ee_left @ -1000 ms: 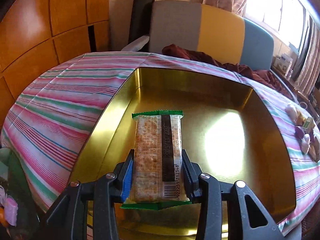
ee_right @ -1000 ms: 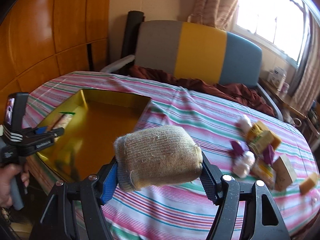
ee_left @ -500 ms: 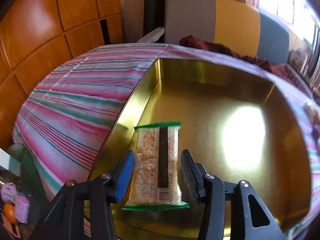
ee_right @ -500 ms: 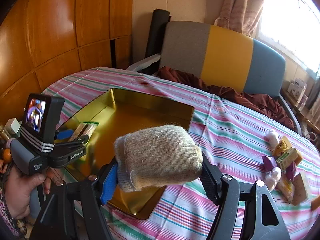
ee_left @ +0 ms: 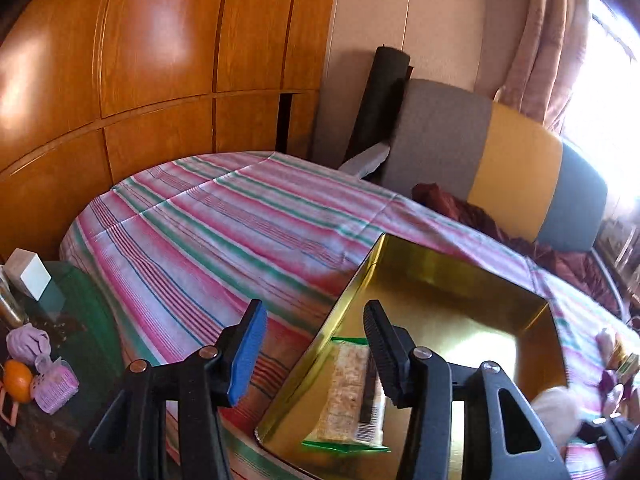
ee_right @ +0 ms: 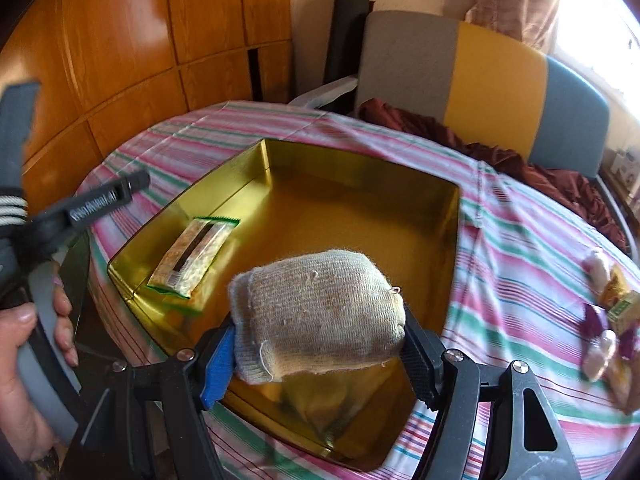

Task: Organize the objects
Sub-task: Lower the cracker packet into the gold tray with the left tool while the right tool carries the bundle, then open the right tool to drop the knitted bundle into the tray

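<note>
A gold tin tray [ee_right: 360, 168] sits on the striped tablecloth. A cracker packet with green ends [ee_right: 196, 252] lies flat in the tray's left part; it also shows in the left wrist view [ee_left: 346, 392]. My left gripper [ee_left: 314, 354] is open and empty, raised above the tray's [ee_left: 440, 276] left edge. My right gripper [ee_right: 316, 350] is shut on a rolled beige sock [ee_right: 320, 312] and holds it over the tray's near side.
Several small snack packets and purple-wrapped items [ee_right: 612, 320] lie on the cloth at the right. A grey, yellow and blue chair back [ee_right: 480, 80] stands behind the table. A low glass side table [ee_left: 48, 320] with small items is at the left. Wooden panels line the wall.
My left gripper let go of the cracker packet in the tray, opened, and pulled back up and left. My right gripper carried the sock left until it hangs over the tray.
</note>
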`<state>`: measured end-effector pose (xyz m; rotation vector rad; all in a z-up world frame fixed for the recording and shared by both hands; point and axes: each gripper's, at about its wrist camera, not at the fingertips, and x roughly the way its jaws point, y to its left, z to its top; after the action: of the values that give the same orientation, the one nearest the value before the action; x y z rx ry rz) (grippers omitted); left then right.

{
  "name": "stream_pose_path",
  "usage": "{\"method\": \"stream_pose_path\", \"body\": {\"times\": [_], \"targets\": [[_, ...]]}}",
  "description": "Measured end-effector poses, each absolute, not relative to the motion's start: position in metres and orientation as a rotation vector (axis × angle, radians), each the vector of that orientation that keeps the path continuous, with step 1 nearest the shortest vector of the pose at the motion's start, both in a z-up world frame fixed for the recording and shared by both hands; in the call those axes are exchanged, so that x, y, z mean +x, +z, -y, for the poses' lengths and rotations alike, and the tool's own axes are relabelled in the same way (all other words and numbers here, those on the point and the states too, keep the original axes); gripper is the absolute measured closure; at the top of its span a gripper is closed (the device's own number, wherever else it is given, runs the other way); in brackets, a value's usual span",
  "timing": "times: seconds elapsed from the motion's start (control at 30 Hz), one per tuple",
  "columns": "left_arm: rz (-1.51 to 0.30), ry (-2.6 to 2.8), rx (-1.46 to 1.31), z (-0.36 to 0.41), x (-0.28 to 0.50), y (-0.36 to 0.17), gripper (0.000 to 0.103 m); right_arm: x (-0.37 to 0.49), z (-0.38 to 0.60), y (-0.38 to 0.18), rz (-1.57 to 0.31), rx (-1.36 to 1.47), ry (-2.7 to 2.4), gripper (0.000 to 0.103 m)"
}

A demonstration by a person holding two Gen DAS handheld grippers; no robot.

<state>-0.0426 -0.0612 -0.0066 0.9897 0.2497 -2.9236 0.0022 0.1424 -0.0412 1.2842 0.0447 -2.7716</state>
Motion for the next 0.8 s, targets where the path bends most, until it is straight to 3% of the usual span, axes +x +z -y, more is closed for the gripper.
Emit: {"method": "stream_pose_path", "body": {"times": [0.43, 0.8], "targets": [[-0.415, -2.911, 0.899, 0.08, -0.033, 0.015, 0.046, -0.027, -0.101, -0.071, 0.128, 1.348, -2.553, 0.026], [-0.456, -2.924, 0.918, 0.075, -0.029, 0.014, 0.046, -0.007, -0.102, -0.039, 0.061, 1.201, -2.649, 0.022]]}}
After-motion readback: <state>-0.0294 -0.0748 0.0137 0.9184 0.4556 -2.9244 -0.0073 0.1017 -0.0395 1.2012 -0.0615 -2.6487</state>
